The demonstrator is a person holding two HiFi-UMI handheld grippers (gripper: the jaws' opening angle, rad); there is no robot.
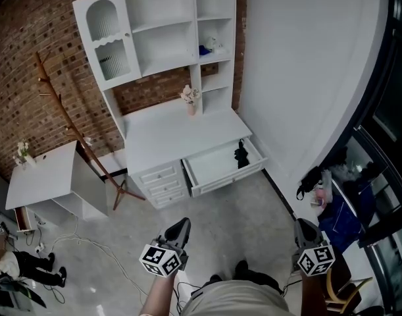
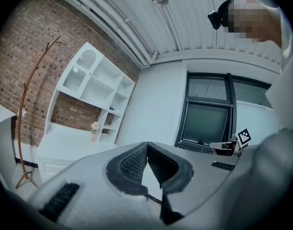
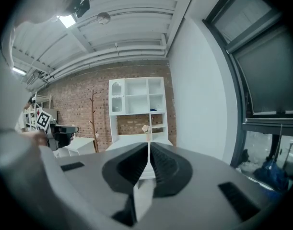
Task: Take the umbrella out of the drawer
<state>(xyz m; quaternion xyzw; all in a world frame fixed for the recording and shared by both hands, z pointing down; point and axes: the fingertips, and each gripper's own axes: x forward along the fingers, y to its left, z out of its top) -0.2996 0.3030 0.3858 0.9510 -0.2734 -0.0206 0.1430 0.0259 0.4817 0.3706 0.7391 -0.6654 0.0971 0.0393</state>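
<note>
In the head view the white desk [image 1: 168, 133] has its top drawer [image 1: 217, 168] pulled open. A small black folded umbrella [image 1: 241, 153] lies at the drawer's right end. Both grippers hang low over the floor, well short of the desk. My left gripper [image 1: 181, 224] points toward the drawer, and its jaws are shut with nothing between them [image 2: 147, 147]. My right gripper [image 1: 302, 225] is further right, near the white wall, also shut and holding nothing [image 3: 149, 146]. The desk and hutch [image 3: 136, 97] show far ahead in the right gripper view.
A white hutch [image 1: 158, 28] tops the desk, with a flower vase [image 1: 190, 99] on the desktop. Left of the desk stand a wooden coat rack [image 1: 62, 107] and a small white table [image 1: 43, 176]. Cables [image 1: 89, 243] trail on the floor. Bags [image 1: 342, 203] lie by the window at right.
</note>
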